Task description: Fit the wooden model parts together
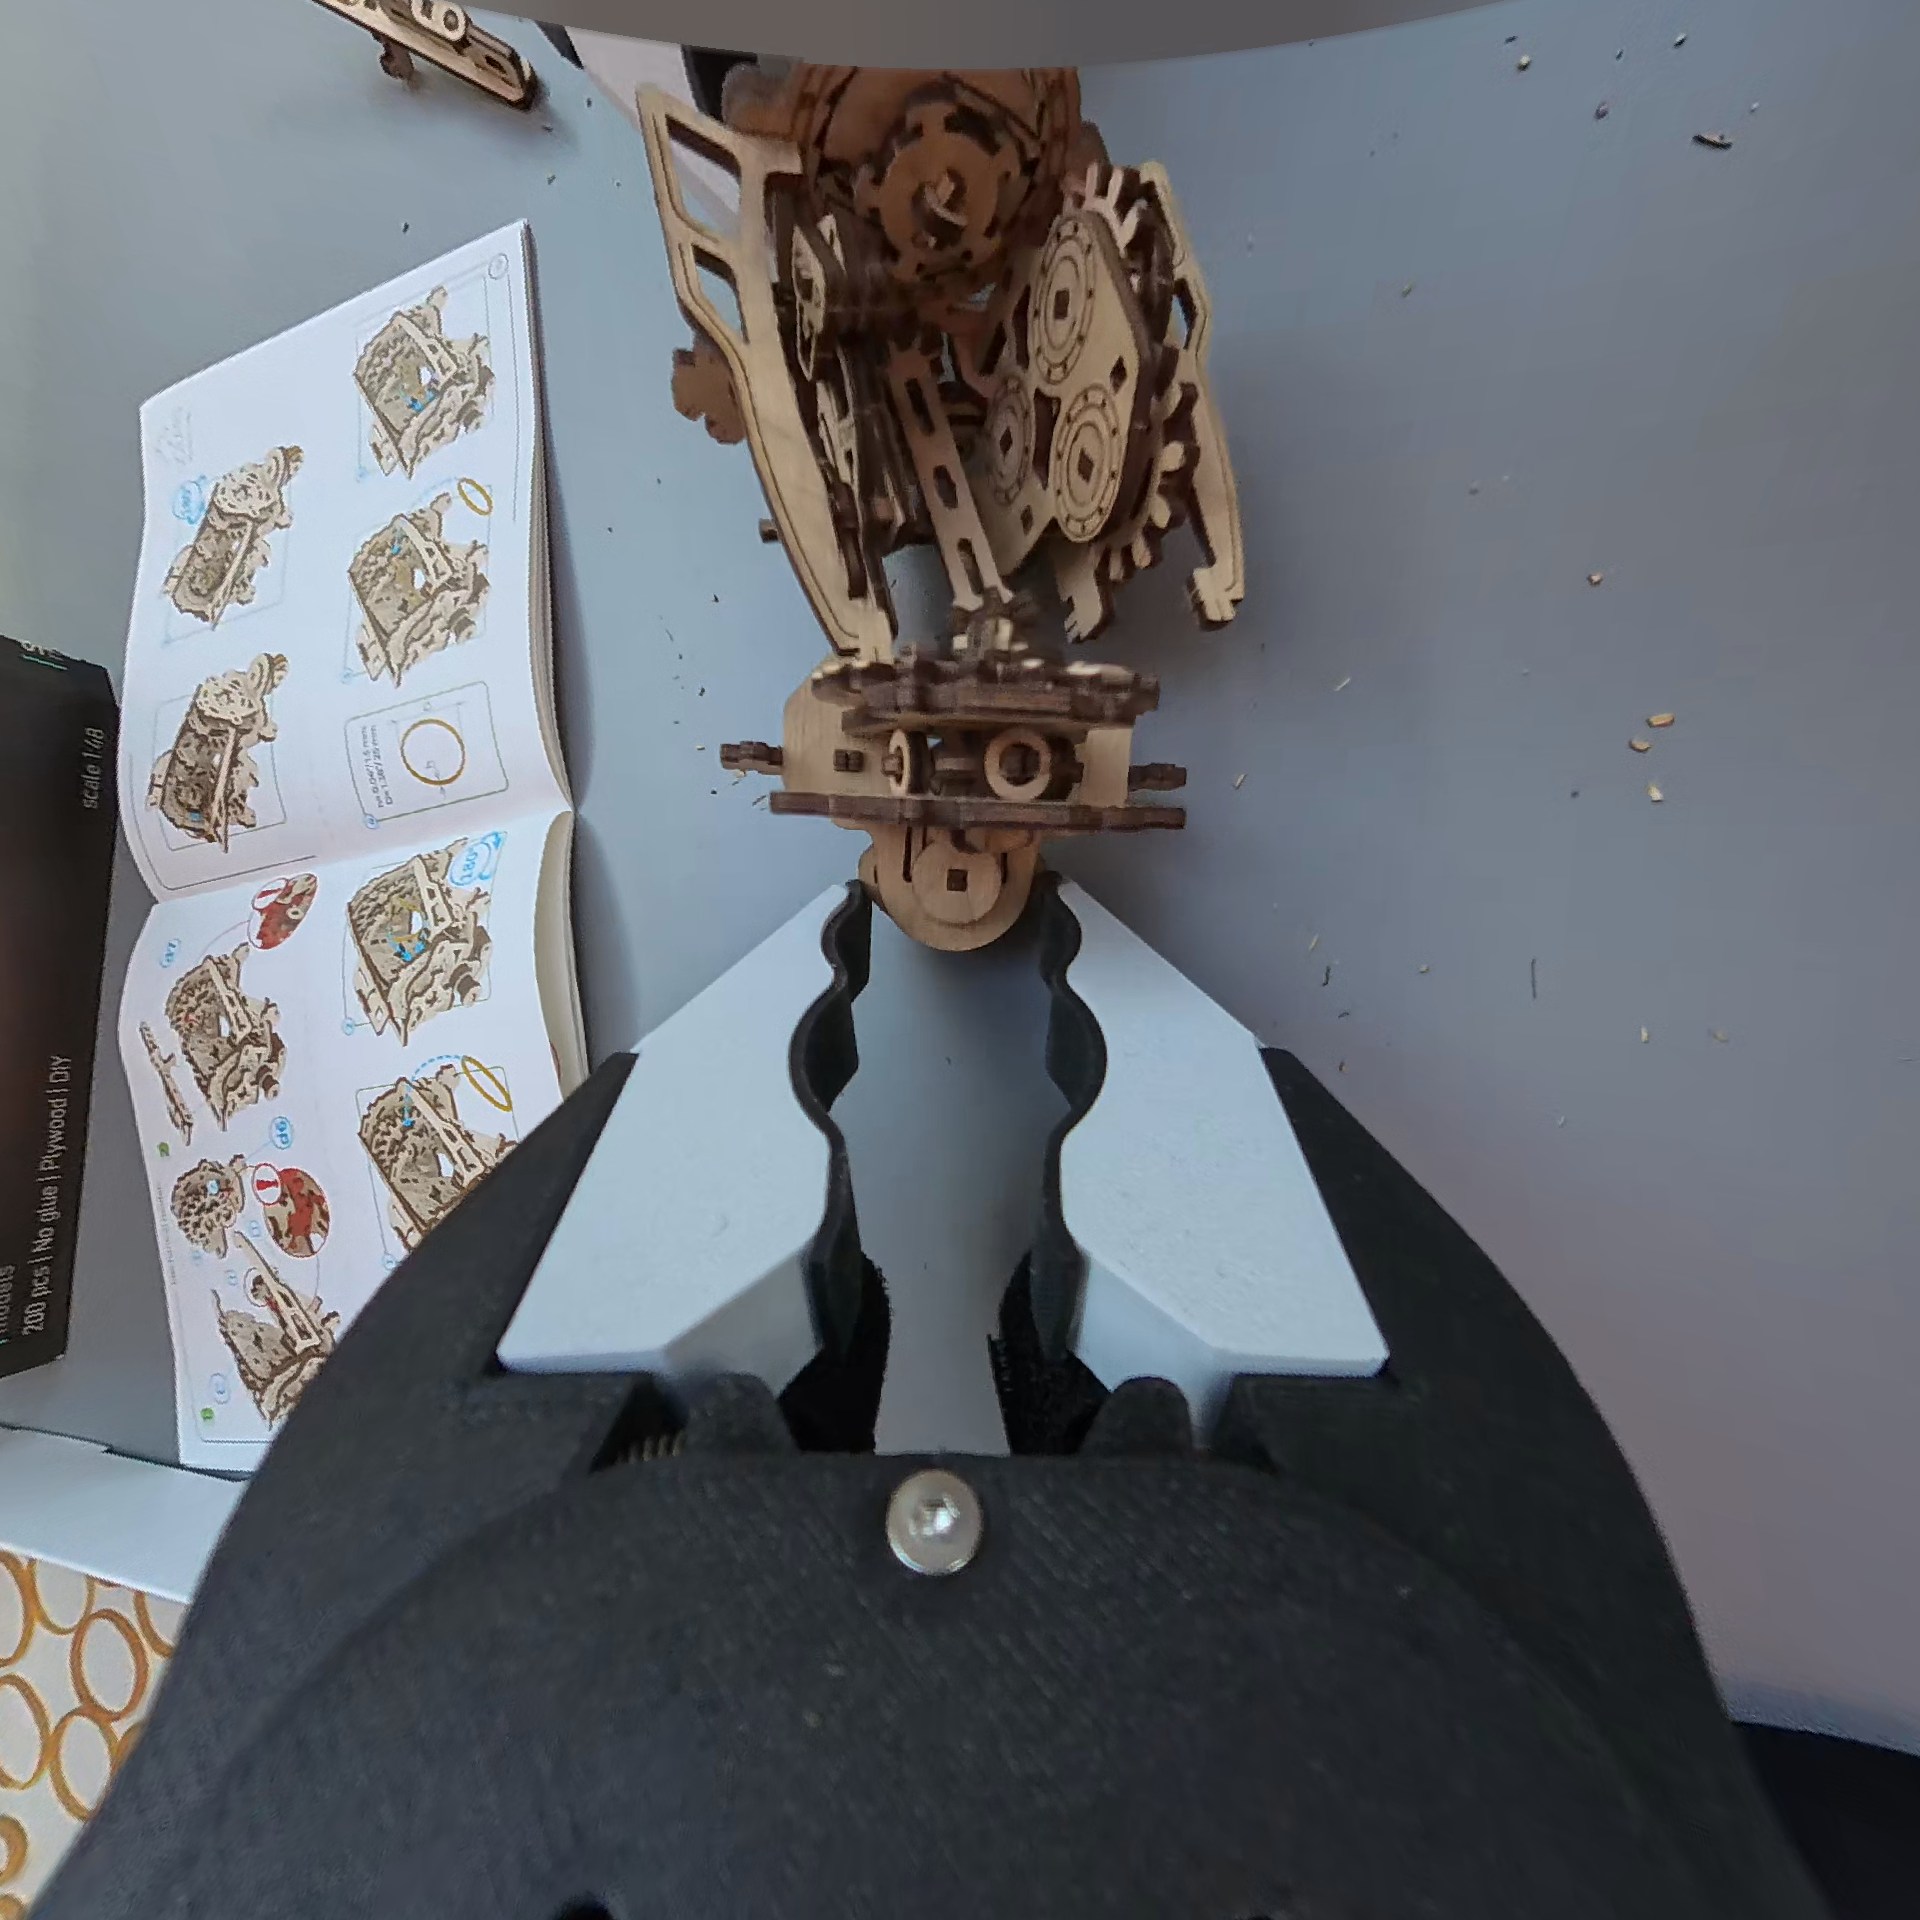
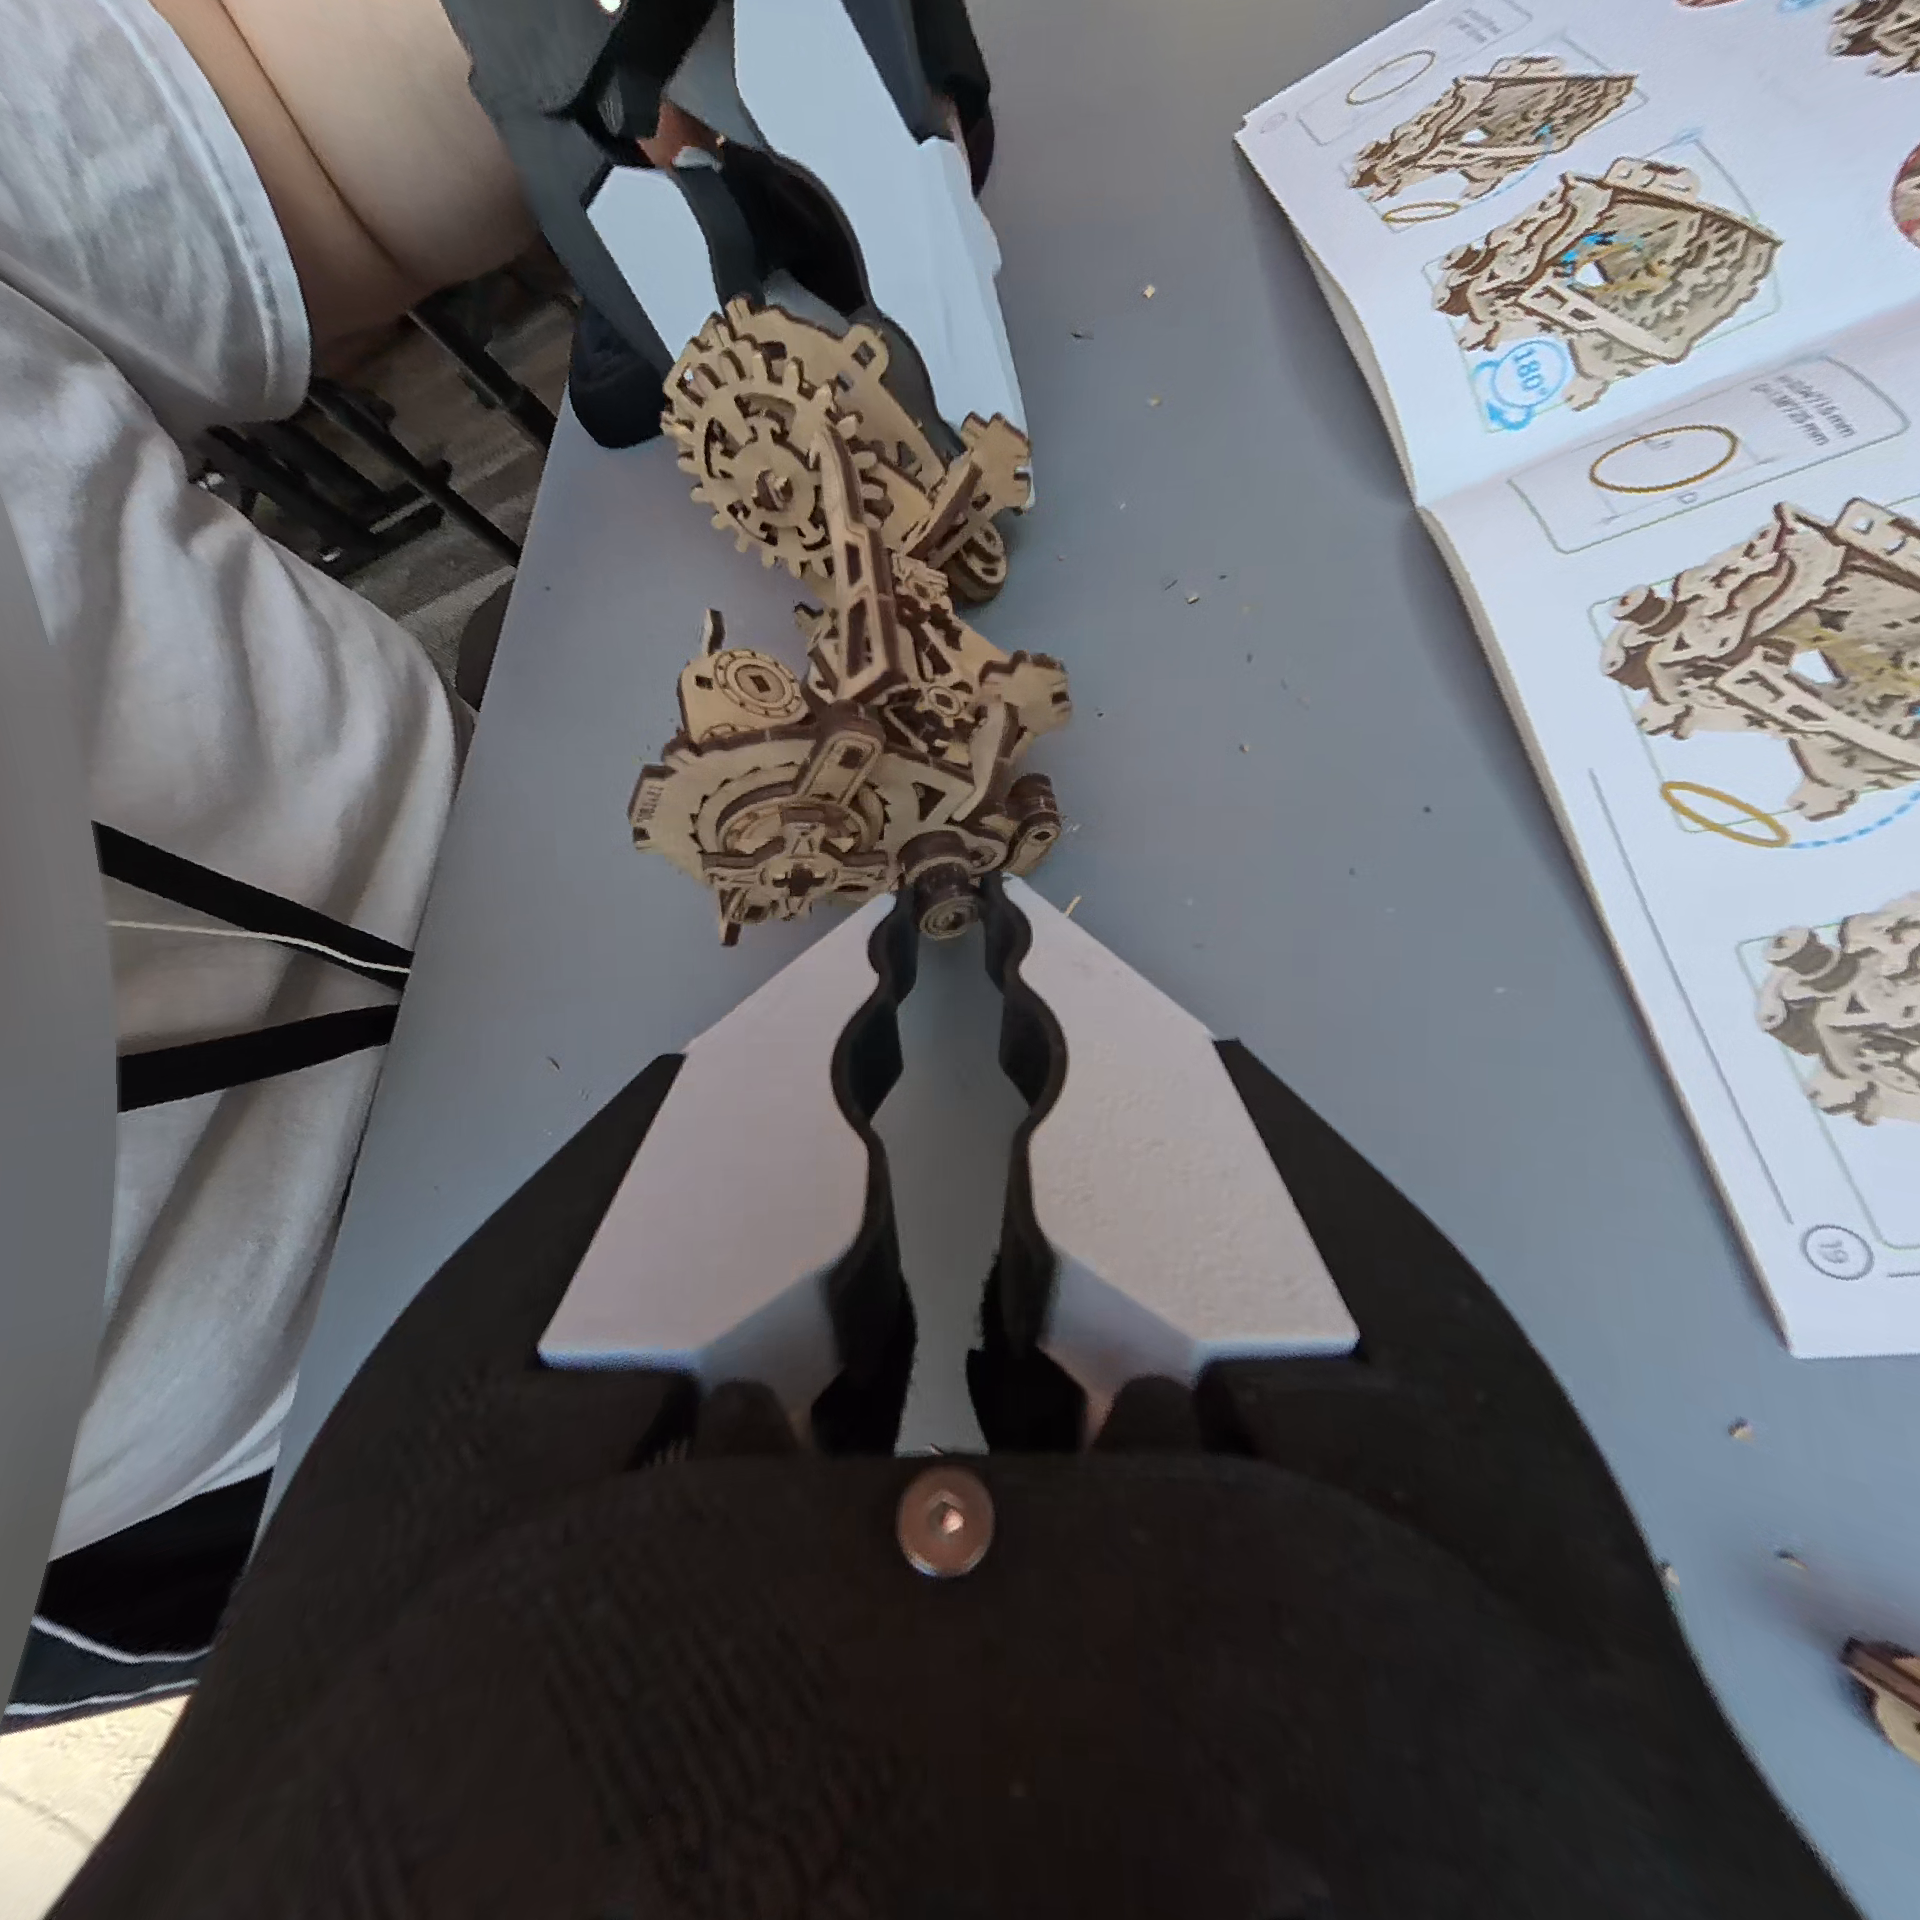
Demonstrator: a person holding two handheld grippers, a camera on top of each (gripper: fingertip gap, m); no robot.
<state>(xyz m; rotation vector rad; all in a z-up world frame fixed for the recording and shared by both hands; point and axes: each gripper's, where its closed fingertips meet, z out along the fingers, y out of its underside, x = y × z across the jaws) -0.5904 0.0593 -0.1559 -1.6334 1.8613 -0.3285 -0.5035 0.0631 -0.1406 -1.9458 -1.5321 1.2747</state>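
My left gripper (image 1: 954,902) is shut on the rounded tab of a small layered wooden gear part (image 1: 966,758), held above the grey table (image 1: 1558,520). Just beyond it is the larger wooden model (image 1: 935,364), with gears and side plates. A slotted wooden arm (image 1: 956,499) reaches from the model down to the small part. My right gripper (image 2: 948,914) is shut on a small round knob at the near end of that model (image 2: 810,800). In the right wrist view the left gripper (image 2: 883,343) holds the gear part (image 2: 790,457) at the far end. The two parts touch.
An open instruction booklet (image 1: 343,779) lies left of the parts and also shows in the right wrist view (image 2: 1662,520). A black box (image 1: 52,987) is at the far left. Loose wooden pieces (image 1: 457,52) (image 2: 1891,1704) and wood crumbs lie on the table. A person's white sleeve (image 2: 208,623) is beyond the table edge. The gap from one gripper's tips to the other's is roughly 10 centimetres.
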